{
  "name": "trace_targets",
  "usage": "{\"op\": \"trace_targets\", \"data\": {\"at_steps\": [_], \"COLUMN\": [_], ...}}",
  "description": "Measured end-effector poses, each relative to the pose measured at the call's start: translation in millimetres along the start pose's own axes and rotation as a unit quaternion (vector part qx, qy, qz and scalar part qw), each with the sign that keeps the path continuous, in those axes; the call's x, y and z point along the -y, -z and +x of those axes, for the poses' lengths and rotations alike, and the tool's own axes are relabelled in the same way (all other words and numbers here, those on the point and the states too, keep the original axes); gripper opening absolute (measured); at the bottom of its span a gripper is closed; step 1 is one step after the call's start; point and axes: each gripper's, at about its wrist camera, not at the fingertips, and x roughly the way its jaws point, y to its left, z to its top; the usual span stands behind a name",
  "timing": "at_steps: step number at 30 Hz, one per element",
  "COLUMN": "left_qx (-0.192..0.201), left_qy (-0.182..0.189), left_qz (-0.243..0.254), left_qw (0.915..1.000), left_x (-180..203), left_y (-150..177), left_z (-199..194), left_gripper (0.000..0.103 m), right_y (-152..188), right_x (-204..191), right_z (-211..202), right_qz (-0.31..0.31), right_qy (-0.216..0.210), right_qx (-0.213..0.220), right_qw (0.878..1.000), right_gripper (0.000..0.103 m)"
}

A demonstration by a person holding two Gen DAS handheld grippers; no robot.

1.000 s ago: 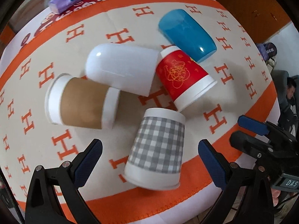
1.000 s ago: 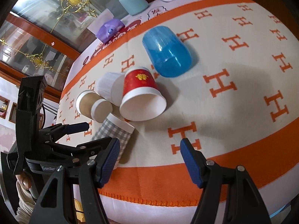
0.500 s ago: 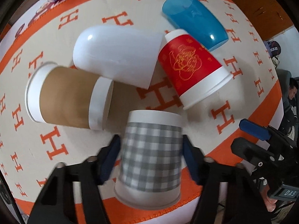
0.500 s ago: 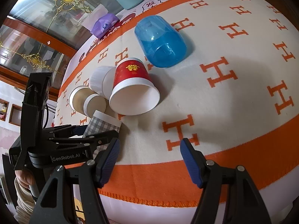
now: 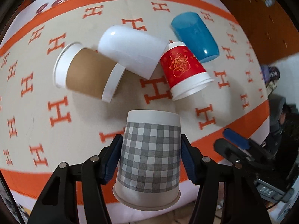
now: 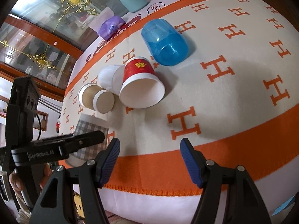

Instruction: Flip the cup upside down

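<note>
Fingers of the left gripper (image 5: 150,160) press their blue pads against both sides of the grey checked paper cup (image 5: 149,160), gripping it around the middle of its wall. From the left wrist view the cup's closed base points away toward the other cups and its rolled rim faces the camera, near the front edge of the worktop (image 5: 33,97); whether it is lifted off the cloth or resting on it I cannot tell.

Beyond it 4 more cups lie on their sides in a loose cluster on the cream cloth with orange H marks (image 6: 233,97). The brown sleeved cup (image 5: 87,74) lies to the left, the white cup (image 5: 130,50) sits beside it and touches the red cup with gold print (image 5: 184,69), and the blue plastic cup (image 5: 195,35) lies just behind the red one.

Fingers of the right gripper (image 6: 149,160) stand wide apart with nothing between them, over the orange border at the near edge of the worktop. In that view the red cup's open mouth faces the camera, and the left gripper's black arm crosses the checked cup at the lower left.

At the far side sit a purple packet (image 6: 110,27) and a pale teal container (image 6: 133,1).
</note>
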Motion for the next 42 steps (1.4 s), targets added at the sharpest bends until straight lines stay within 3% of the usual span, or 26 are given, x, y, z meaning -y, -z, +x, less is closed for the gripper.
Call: {"op": "trace_targets", "data": {"at_steps": [8, 12, 15, 22, 32, 37, 42], "left_qx": [-0.003, -0.011, -0.007, 0.018, 0.04, 0.054, 0.08], "left_qy": [0.033, 0.058, 0.06, 0.041, 0.051, 0.056, 0.035], "left_qz": [-0.091, -0.158, -0.18, -0.165, -0.136, -0.118, -0.088], "left_qw": [0.9953, 0.9856, 0.9818, 0.9852, 0.9886, 0.99, 0.9923], "left_x": [-14.4, -30.2, -33.9, -27.6, -31.2, -40.1, -46.0], "left_y": [42.1, 57.1, 64.1, 67.7, 69.3, 79.7, 90.5], "left_z": [19.0, 40.6, 51.5, 46.6, 14.1, -12.8, -37.6], "left_gripper": [0.059, 0.059, 0.06, 0.08, 0.081, 0.081, 0.084], "right_y": [14.3, 18.6, 22.0, 27.7, 31.6, 30.0, 30.0], "right_x": [4.7, 6.1, 7.2, 6.7, -7.6, -18.4, -32.0], "right_z": [1.6, 3.2, 4.5, 7.1, 3.8, 6.1, 14.9], "right_qz": [0.004, 0.004, 0.003, -0.001, -0.025, -0.034, -0.038], "right_qy": [-0.007, -0.008, -0.007, -0.011, -0.018, -0.038, -0.065], "right_qx": [-0.015, -0.021, -0.025, -0.035, -0.046, -0.068, -0.104], "right_qw": [1.0, 1.0, 1.0, 0.999, 0.998, 0.996, 0.992], "right_gripper": [0.067, 0.067, 0.067, 0.067, 0.067, 0.067, 0.067]}}
